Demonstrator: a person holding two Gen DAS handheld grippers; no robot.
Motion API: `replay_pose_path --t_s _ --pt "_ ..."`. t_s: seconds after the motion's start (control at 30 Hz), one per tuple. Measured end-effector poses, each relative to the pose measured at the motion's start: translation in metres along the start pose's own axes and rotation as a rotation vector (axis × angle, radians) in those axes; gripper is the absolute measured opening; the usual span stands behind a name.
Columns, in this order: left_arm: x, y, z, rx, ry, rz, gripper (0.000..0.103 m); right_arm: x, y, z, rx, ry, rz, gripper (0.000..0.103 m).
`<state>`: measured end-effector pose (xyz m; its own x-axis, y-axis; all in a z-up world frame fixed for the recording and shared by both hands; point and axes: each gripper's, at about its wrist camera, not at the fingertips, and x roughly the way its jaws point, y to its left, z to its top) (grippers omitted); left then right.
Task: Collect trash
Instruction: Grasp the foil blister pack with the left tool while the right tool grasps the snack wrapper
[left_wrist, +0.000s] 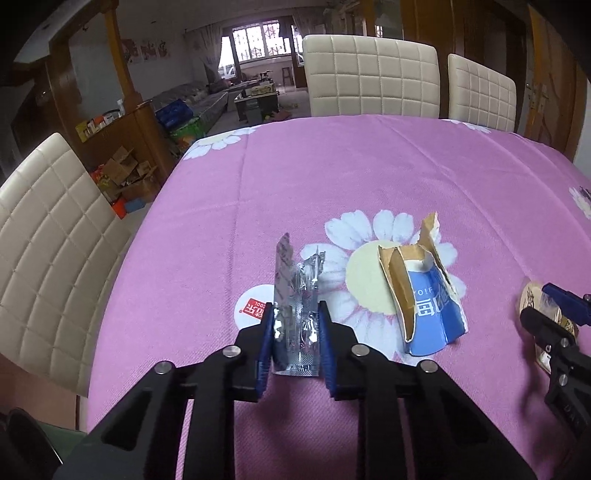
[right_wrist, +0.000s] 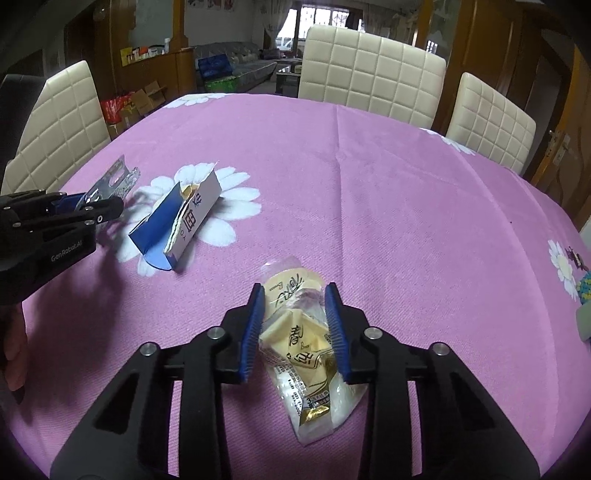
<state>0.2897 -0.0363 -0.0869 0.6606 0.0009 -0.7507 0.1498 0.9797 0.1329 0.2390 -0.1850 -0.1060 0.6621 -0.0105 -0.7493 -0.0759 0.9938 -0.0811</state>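
My left gripper is shut on a silver foil blister pack, which stands up between the blue pads above the pink tablecloth. The same gripper and pack show at the left of the right wrist view. A torn blue and white carton lies to its right, also in the right wrist view. My right gripper is shut on a cream and gold snack wrapper lying on the cloth. It appears at the right edge of the left wrist view.
A round white coaster with a red label lies under the left gripper. Cream padded chairs stand at the far side and the left side of the table. A small grey object lies at the right table edge.
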Motion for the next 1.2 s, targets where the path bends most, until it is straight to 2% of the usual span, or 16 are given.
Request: replay_pose_path --t_s 0.17,0.27,0.4,0.7,0.93,1.2 --pt "-0.003 -0.003 -0.002 0.025 -0.007 0.019 0.019 -0.005 -0.002 0.001 0.007 -0.024 -0.002 0.027" --pt "-0.005 -0.003 -0.002 0.033 -0.014 0.022 0.018 -0.008 -0.002 0.001 0.002 -0.034 0.000 0.020" --pt "-0.011 -0.002 -0.004 0.040 -0.026 0.030 0.018 -0.013 -0.001 0.002 0.001 -0.052 0.016 0.018" --pt "-0.029 0.000 -0.013 0.050 -0.053 0.035 0.018 -0.030 0.006 0.002 -0.015 -0.112 0.058 0.017" --pt "-0.048 0.006 -0.024 0.048 -0.072 0.029 0.018 -0.042 0.013 -0.001 -0.032 -0.147 0.119 0.017" --pt "-0.080 0.021 -0.045 0.050 -0.114 0.036 0.018 -0.065 0.040 -0.008 -0.118 -0.212 0.214 0.017"
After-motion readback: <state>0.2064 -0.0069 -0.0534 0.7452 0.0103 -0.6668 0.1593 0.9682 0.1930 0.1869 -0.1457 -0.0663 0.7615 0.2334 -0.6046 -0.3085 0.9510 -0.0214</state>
